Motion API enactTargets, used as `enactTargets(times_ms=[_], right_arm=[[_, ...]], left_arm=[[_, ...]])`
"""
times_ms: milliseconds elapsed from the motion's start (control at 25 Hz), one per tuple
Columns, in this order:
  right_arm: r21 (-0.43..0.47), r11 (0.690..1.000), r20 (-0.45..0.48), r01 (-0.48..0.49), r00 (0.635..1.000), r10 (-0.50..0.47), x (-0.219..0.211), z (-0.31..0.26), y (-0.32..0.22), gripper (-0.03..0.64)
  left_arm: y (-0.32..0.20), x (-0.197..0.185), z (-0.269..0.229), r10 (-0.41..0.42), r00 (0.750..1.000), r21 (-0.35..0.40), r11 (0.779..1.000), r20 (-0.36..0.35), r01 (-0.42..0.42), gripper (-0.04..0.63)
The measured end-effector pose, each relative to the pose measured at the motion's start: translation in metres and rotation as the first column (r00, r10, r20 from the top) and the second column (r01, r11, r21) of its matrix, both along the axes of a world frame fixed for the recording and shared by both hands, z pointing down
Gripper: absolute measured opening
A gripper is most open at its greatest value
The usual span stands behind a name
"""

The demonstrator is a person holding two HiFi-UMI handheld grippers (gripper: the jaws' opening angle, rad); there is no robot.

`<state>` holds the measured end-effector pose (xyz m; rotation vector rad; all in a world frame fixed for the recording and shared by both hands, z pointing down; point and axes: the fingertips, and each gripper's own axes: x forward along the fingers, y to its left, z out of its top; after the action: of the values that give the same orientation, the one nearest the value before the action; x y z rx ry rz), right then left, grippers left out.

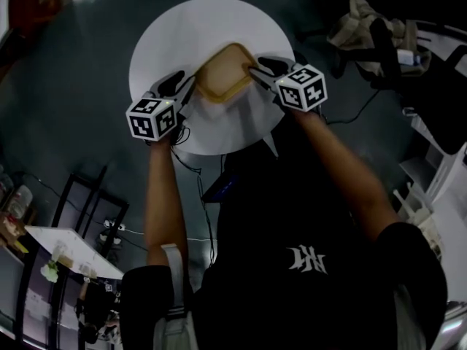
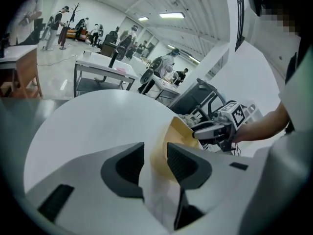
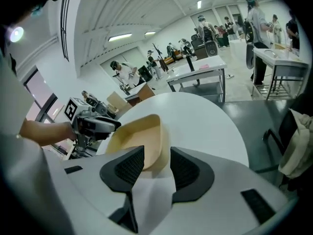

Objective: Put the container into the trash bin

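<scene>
Head view: container [image 1: 222, 75] spans left gripper [image 1: 186, 87] to right gripper [image 1: 259, 70], over white disc [image 1: 182, 28]. Both jaws open, rim loose in each gap; likely release step for drop.

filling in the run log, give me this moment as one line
left gripper: open, container rim between jaws | right gripper: open, opposite rim between jaws | container: on round white table | trash bin: not seen
</scene>
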<state>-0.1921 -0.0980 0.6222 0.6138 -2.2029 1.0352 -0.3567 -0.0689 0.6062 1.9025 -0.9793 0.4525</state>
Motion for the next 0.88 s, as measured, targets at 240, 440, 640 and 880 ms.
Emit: enactTargets(times_ms=[240, 440, 640, 880], right_arm=[[-0.024, 0.999, -0.048, -0.036, 0.998, 0.035, 0.002, 0.01, 0.015, 0.184], [-0.009, 0.998, -0.079, -0.055, 0.995, 0.054, 0.007, 0.013, 0.02, 0.147], [0.012, 0.999, -0.112, -0.053, 0.992, 0.054, 0.013, 0.012, 0.02, 0.106], [0.033, 0.998, -0.119, -0.059, 0.991, 0.062, 0.019, 0.008, 0.021, 0.08]], left_arm=[[0.003, 0.01, 0.003, 0.027, 1.0, -0.013, 1.0, -0.016, -0.027, 0.132], [0.007, 0.025, 0.006, 0.057, 0.998, -0.023, 0.998, -0.015, -0.058, 0.093], [0.007, 0.029, 0.007, 0.043, 0.999, -0.031, 0.999, -0.018, -0.044, 0.071], [0.007, 0.03, 0.001, 0.042, 0.999, -0.031, 0.999, -0.029, -0.043, 0.046]])
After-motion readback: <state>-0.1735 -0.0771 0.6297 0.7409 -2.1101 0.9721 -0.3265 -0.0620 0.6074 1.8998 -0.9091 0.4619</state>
